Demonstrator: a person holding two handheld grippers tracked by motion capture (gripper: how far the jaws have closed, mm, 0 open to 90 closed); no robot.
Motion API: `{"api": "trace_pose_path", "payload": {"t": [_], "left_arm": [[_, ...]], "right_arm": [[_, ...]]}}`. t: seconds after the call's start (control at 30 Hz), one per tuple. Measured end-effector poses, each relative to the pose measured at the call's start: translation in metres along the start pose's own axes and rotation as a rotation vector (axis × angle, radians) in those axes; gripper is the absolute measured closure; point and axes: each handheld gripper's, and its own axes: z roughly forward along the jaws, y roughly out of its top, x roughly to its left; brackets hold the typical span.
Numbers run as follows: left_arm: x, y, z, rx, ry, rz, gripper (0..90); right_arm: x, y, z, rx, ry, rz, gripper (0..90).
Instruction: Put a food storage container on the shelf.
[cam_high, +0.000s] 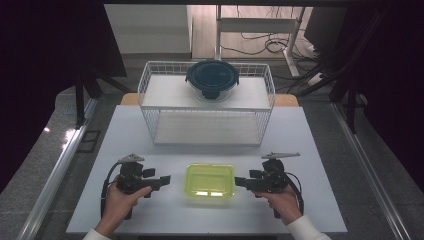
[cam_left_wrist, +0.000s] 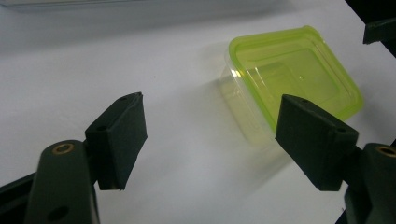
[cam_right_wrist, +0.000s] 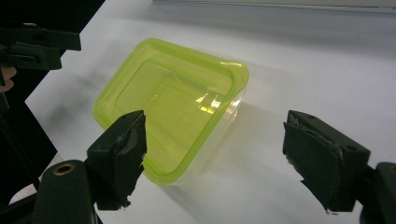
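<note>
Two grippers flank a green container (cam_high: 210, 180) on the white table (cam_high: 150, 140).
Left gripper (cam_high: 165, 179) at nine o'clock, right gripper (cam_high: 239, 182) at three, both open; wire basket (cam_high: 206, 127) at twelve.

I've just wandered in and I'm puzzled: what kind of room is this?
Probably a lab bench for recording handling tasks: a white table ringed by dark curtains, a person's hand-held left gripper and right gripper, and loose cables behind.

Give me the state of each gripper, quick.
Left gripper: open, holding nothing, beside the green-lidded container.
Right gripper: open, holding nothing.
</note>
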Motion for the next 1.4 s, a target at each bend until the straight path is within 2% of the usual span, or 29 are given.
{"api": "trace_pose_path", "payload": {"t": [0.17, 0.33, 0.47, 0.67, 0.9, 1.07, 1.13, 1.27, 1.4], "left_arm": [[-0.006, 0.008, 0.004, 0.006, -0.013, -0.004, 22.5], [-0.007, 0.013, 0.012, 0.014, -0.07, -0.053, 22.1], [-0.006, 0.016, 0.019, 0.037, -0.119, -0.09, 24.0], [-0.007, 0.019, 0.029, 0.059, -0.153, -0.108, 28.9], [-0.005, 0.021, 0.046, 0.088, -0.174, -0.133, 31.0], [-0.004, 0.019, 0.056, 0.098, -0.21, -0.162, 36.1], [-0.002, 0.018, 0.058, 0.098, -0.223, -0.181, 38.0], [0.0, 0.016, 0.06, 0.107, -0.232, -0.195, 38.2], [0.0, 0.014, 0.065, 0.13, -0.24, -0.192, 40.3]], "right_arm": [[0.001, -0.001, 0.002, -0.012, 0.001, 0.016, 25.6], [0.0, -0.002, 0.007, -0.007, 0.009, 0.044, 28.9], [-0.003, -0.003, 0.012, 0.0, 0.021, 0.084, 31.1], [-0.006, -0.002, 0.018, 0.005, 0.044, 0.114, 35.2], [-0.009, -0.004, 0.028, 0.027, 0.049, 0.141, 37.3], [-0.014, -0.006, 0.033, 0.041, 0.073, 0.183, 40.8], [-0.015, -0.006, 0.034, 0.041, 0.074, 0.184, 41.7], [-0.016, -0.007, 0.037, 0.047, 0.081, 0.188, 44.1], [-0.018, -0.009, 0.041, 0.052, 0.099, 0.219, 47.9]]}}
